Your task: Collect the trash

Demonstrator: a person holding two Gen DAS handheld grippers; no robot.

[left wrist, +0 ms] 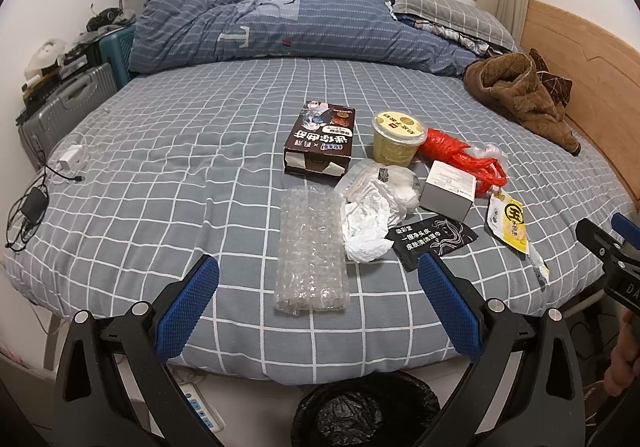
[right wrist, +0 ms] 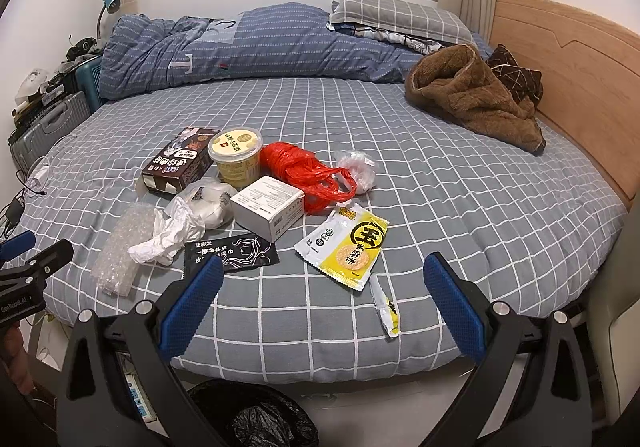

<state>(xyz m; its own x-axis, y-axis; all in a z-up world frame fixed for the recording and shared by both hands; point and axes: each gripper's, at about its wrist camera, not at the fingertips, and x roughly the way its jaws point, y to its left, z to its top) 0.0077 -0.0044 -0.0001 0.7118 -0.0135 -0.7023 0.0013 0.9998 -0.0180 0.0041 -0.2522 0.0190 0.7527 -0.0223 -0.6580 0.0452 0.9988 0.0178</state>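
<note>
Both grippers, left (left wrist: pixel 318 285) and right (right wrist: pixel 323 283), are hanging wide open over the bed's (right wrist: pixel 460 187) near edge; trash is crowding mid-bed, wrapper (right wrist: pixel 345 245) nearest, bin (right wrist: pixel 252 417) below.

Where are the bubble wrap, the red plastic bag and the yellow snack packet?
bubble wrap (left wrist: pixel 310 251), left wrist view, middle of sheet.
red plastic bag (right wrist: pixel 294 167), right wrist view, bunched body.
yellow snack packet (right wrist: pixel 350 247), right wrist view, printed front.
</note>
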